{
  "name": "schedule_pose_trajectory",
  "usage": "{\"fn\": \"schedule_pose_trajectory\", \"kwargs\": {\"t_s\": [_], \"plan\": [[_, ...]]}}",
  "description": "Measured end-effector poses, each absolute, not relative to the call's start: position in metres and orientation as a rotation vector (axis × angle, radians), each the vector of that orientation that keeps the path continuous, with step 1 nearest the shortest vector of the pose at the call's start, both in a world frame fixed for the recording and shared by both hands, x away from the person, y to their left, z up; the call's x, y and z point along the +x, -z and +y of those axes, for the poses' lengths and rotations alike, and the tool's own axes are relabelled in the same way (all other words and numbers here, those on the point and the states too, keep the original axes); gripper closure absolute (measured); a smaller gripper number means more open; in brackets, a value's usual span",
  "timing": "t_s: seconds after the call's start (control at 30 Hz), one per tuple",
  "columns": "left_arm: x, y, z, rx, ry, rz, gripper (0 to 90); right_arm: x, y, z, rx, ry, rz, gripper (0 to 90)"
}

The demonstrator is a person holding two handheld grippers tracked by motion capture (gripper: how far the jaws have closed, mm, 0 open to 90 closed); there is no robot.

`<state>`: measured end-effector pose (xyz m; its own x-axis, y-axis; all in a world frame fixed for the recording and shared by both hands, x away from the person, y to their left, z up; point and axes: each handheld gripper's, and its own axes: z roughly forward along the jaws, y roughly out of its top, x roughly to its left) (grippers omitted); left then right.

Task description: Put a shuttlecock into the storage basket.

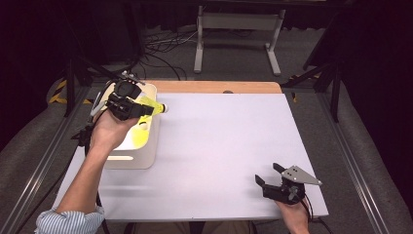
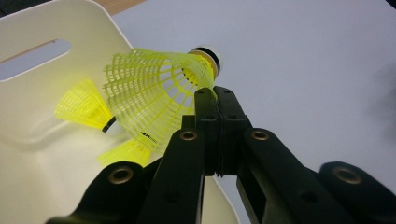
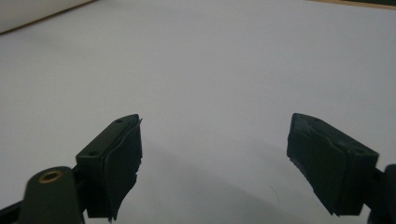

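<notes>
Two grippers work over the white counter [image 1: 219,146] in the high view: the left gripper [image 1: 127,105] hangs above the cream bin [image 1: 148,146] at the counter's left edge, clamped on a yellow shuttlecock [image 1: 152,107] whose cork tip juts past the bin's rim, while the right gripper [image 1: 272,181] rests near the front right corner, jaws spread.

From the left gripper view, the jaws pinch the skirt's edge of the held shuttlecock [image 2: 154,93]; two more shuttlecocks [image 2: 84,106] lie in the bin [image 2: 28,154] below.

From the right gripper view, wide jaws frame bare counter [image 3: 210,70].

Judging by this, one shuttlecock is lifted out; the others remain.
</notes>
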<state>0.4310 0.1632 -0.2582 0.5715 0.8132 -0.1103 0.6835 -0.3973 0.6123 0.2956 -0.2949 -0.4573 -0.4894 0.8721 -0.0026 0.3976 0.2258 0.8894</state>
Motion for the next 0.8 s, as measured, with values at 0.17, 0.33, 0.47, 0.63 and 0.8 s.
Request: {"fn": "schedule_pose_trajectory", "kwargs": {"t_s": [0.17, 0.33, 0.47, 0.63, 0.8], "plan": [[0.430, 0.260, 0.169, 2.185, -0.293, 1.202, 89.7, 0.296, 0.457, -0.295, 1.165, -1.213, 1.991, 18.5], [0.429, 0.262, 0.172, 2.191, -0.316, 1.209, 89.6, 0.296, 0.457, -0.295, 1.163, -1.210, 1.994, 18.5], [0.430, 0.263, 0.177, 2.182, -0.312, 1.224, 89.7, 0.296, 0.457, -0.295, 1.163, -1.213, 1.992, 18.5], [0.431, 0.264, 0.183, 2.173, -0.309, 1.243, 89.7, 0.296, 0.457, -0.295, 1.163, -1.212, 1.993, 18.5], [0.432, 0.266, 0.188, 2.162, -0.313, 1.250, 89.6, 0.296, 0.457, -0.295, 1.160, -1.205, 1.996, 18.5]]}}
